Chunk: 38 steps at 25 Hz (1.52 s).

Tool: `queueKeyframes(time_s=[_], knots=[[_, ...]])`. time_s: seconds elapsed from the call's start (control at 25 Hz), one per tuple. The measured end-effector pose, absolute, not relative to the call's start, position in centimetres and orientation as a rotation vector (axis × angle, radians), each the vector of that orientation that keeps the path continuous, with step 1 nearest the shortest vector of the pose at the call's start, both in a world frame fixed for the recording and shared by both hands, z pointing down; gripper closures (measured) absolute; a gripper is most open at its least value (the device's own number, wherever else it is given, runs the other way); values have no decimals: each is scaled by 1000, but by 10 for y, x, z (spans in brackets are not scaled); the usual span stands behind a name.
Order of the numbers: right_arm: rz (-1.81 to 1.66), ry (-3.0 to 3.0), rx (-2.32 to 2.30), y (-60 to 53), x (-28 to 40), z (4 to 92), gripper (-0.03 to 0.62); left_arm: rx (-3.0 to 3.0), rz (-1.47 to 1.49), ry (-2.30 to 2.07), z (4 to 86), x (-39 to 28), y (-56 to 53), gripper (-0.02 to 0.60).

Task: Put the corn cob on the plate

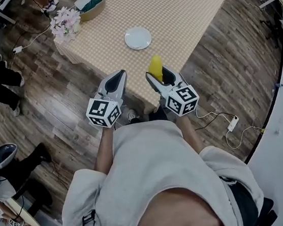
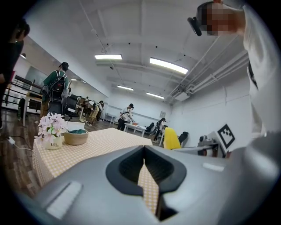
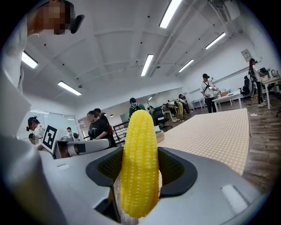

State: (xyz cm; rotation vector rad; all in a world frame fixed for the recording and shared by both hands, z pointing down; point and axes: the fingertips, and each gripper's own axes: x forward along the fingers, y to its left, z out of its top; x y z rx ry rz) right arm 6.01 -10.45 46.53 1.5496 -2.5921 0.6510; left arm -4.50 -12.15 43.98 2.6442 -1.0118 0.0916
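Pinching the corn cob (image 3: 139,162) upright between its jaws, the right gripper (image 1: 154,78) hung at the near edge of the checked table (image 1: 185,7). Cob: bright yellow, rows of kernels, blunt tip upward, rising above the pads. Left gripper (image 1: 121,75): jaws pressed together. White plate (image 1: 138,37): farther in on the table, apart from the cob. Tan bowl (image 1: 92,9): teal contents, near the flowers (image 1: 65,21).

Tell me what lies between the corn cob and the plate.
Nothing but bare checked tablecloth: the head view shows the stretch from the corn cob to the white plate with no other thing on it.
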Motion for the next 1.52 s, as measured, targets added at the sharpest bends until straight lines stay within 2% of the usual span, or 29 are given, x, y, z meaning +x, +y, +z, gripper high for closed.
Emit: queueKeyframes(time_s=[0.6, 1.52], knots=[[596, -2747, 1341, -197, 134, 445, 349, 2644, 66, -1185, 410, 46, -196, 574], [723, -2618, 1355, -226, 116, 486, 349, 2561, 140, -1105, 453, 23, -236, 574]])
